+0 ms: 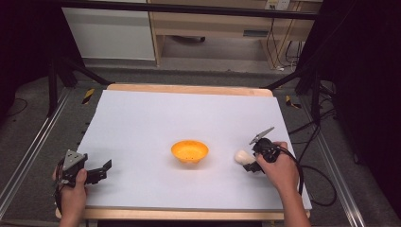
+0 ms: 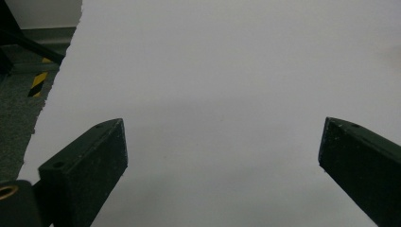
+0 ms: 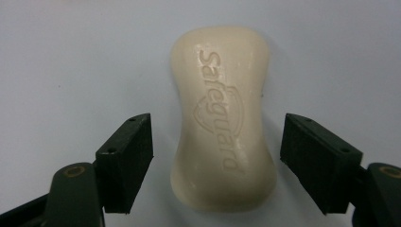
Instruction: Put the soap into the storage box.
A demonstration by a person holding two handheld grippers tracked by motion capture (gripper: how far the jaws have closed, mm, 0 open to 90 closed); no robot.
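A cream bar of soap (image 3: 222,123) with raised lettering lies flat on the white table sheet (image 1: 189,113). My right gripper (image 3: 217,137) straddles its lower half, one jaw on each side with a narrow gap to the soap, so it is open. From above, the soap (image 1: 242,156) sits just left of the right gripper (image 1: 250,161), to the right of a small orange bowl (image 1: 189,151). My left gripper (image 1: 103,171) rests near the table's front left corner. Its jaws (image 2: 222,142) stand wide open over bare sheet with nothing between them.
The orange bowl stands near the table's middle, between the two hands. The wooden table edge (image 1: 189,89) runs along the far side. Black frame legs (image 1: 71,71) and cables (image 1: 312,179) lie around the table on the floor.
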